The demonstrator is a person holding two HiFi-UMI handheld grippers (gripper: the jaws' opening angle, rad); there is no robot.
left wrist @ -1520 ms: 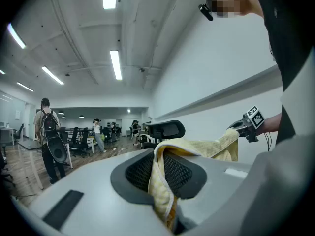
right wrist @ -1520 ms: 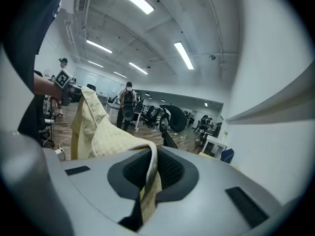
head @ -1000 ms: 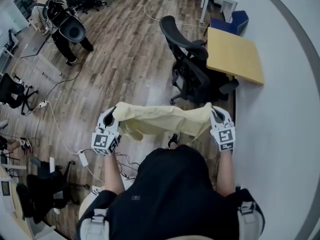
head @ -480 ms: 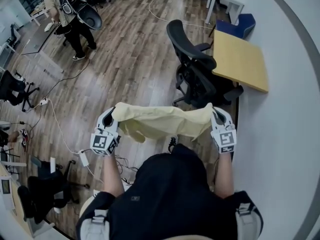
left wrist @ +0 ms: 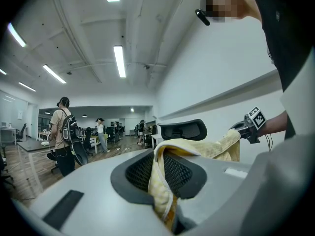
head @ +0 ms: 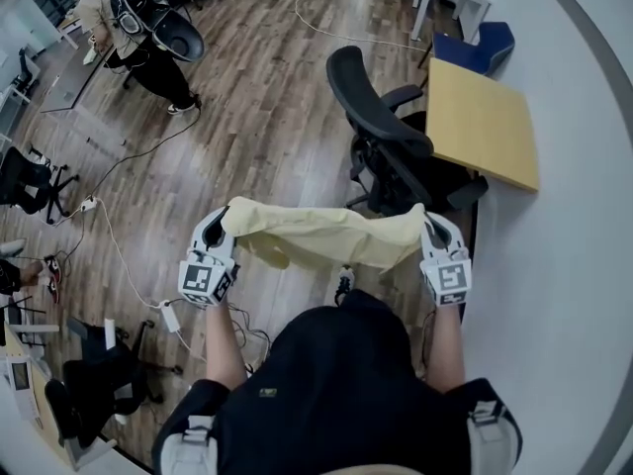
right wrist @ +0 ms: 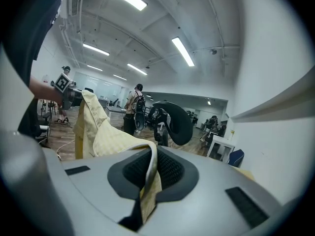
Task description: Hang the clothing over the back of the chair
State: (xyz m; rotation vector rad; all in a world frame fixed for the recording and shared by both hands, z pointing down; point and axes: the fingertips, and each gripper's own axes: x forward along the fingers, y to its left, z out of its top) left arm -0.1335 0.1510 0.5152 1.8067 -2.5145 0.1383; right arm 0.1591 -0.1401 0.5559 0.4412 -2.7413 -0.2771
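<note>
A pale yellow garment [head: 321, 237] is stretched between my two grippers in the head view. My left gripper [head: 226, 228] is shut on its left end, and the cloth [left wrist: 162, 186] shows pinched between the jaws. My right gripper [head: 427, 228] is shut on the right end, where the cloth [right wrist: 147, 181] hangs from the jaws. The black office chair [head: 381, 132] stands just beyond the garment, its curved back [head: 361, 92] toward me. In the right gripper view the chair back [right wrist: 174, 122] rises ahead; in the left gripper view the chair's headrest [left wrist: 182, 130] shows past the cloth.
A yellow-topped desk [head: 483, 122] stands against the white wall at the right, behind the chair. A blue cushion [head: 480, 43] lies farther back. A person [head: 148, 33] with a backpack stands at upper left. Cables [head: 119, 255] run over the wood floor; another chair [head: 25, 181] is at the left.
The chair has come slightly nearer and more central ahead of the garment. The person at upper left has shifted. Both grippers still hold the garment stretched.
</note>
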